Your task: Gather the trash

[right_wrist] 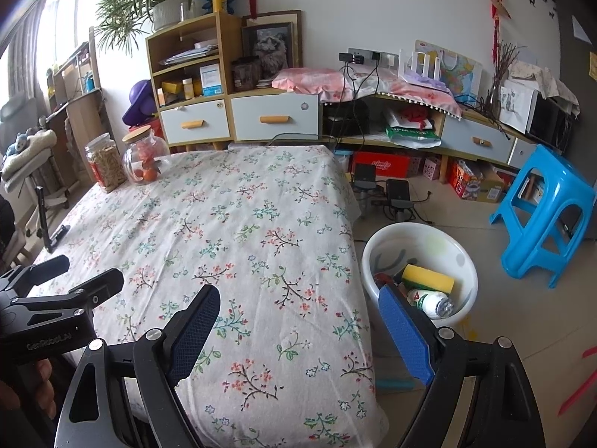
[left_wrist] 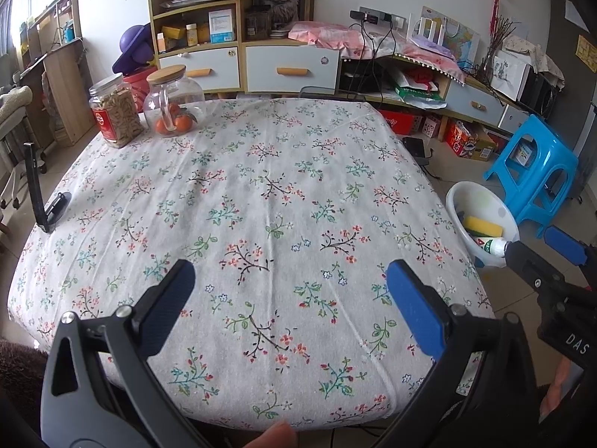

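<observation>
Blue pads line the left gripper (left_wrist: 291, 280), and its jaws are spread wide with nothing between them, above the flowery tablecloth (left_wrist: 261, 194). The right gripper (right_wrist: 298, 317) is spread wide too and holds nothing. It hangs over the table's right edge. Just past it, on the floor, sits a white bin (right_wrist: 377, 257). Inside lie a yellow sponge (right_wrist: 427, 277) and a small bottle (right_wrist: 433, 302).
</observation>
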### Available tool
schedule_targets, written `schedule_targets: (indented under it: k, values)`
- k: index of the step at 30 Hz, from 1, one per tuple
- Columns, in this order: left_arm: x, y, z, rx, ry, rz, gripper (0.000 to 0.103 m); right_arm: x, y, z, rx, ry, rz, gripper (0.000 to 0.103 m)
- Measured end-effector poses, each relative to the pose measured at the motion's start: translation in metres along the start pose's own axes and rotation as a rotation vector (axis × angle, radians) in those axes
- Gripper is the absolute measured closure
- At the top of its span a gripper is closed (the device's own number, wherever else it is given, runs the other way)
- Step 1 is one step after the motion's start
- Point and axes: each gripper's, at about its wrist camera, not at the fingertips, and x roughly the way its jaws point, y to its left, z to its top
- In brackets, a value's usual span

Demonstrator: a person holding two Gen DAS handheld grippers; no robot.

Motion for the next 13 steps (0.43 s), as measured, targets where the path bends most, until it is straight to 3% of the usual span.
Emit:
schedule_targets:
  k: [13]
  values:
    - [0.004,-0.003,0.003,0.009,0.008,-0.014,0.001,0.008,0.000,0.001,0.016,0.025,0.002,0.014]
